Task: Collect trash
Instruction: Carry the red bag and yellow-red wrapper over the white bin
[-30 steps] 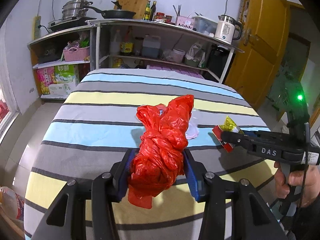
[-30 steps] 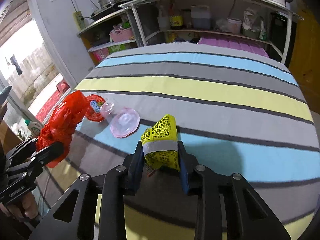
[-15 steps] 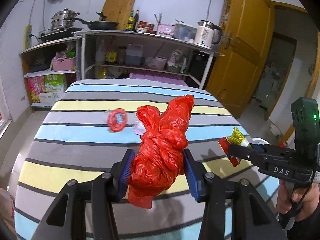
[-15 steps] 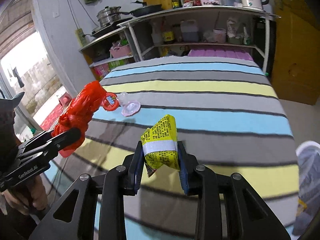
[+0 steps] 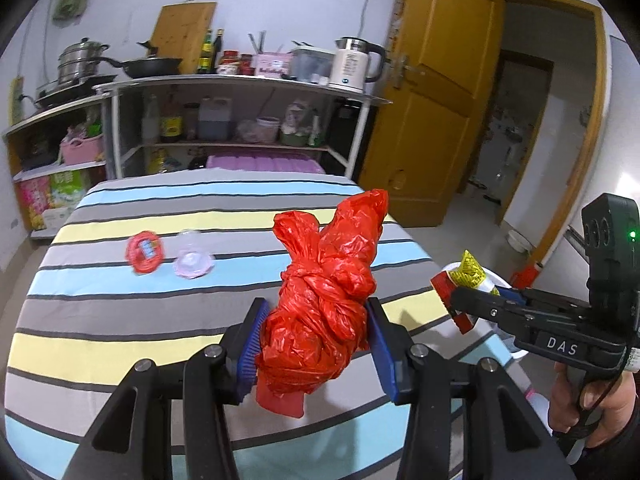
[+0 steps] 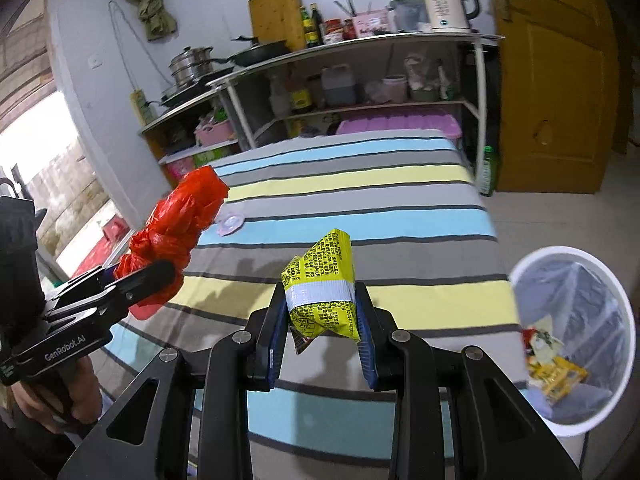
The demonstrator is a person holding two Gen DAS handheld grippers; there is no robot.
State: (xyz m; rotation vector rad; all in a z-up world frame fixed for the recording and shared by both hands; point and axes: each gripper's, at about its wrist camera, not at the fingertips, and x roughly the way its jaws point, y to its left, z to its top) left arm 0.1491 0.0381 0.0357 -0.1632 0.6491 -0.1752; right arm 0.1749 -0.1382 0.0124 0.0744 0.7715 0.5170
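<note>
My left gripper (image 5: 316,344) is shut on a knotted red plastic bag (image 5: 324,304), held above the striped bed; the same red plastic bag (image 6: 172,232) shows at the left of the right wrist view. My right gripper (image 6: 322,320) is shut on a crumpled yellow snack wrapper (image 6: 324,296), also seen as the yellow snack wrapper (image 5: 466,280) at the right of the left wrist view. A white bin (image 6: 608,280) with a clear liner and some wrappers inside stands on the floor off the bed's right corner. A red lid (image 5: 145,250) and a pink plastic lid (image 5: 193,264) lie on the bed.
The striped bed cover (image 5: 120,320) fills the near ground. Behind it stands a metal shelf rack (image 5: 240,120) with pots, bottles and a kettle (image 5: 352,64). A yellow wooden door (image 5: 436,112) stands open at the right. A green bottle (image 6: 488,172) stands on the floor by the rack.
Both grippers have swung to the right and risen a little, each keeping its load. The bin has come into the right wrist view, and the lids have slid to the left.
</note>
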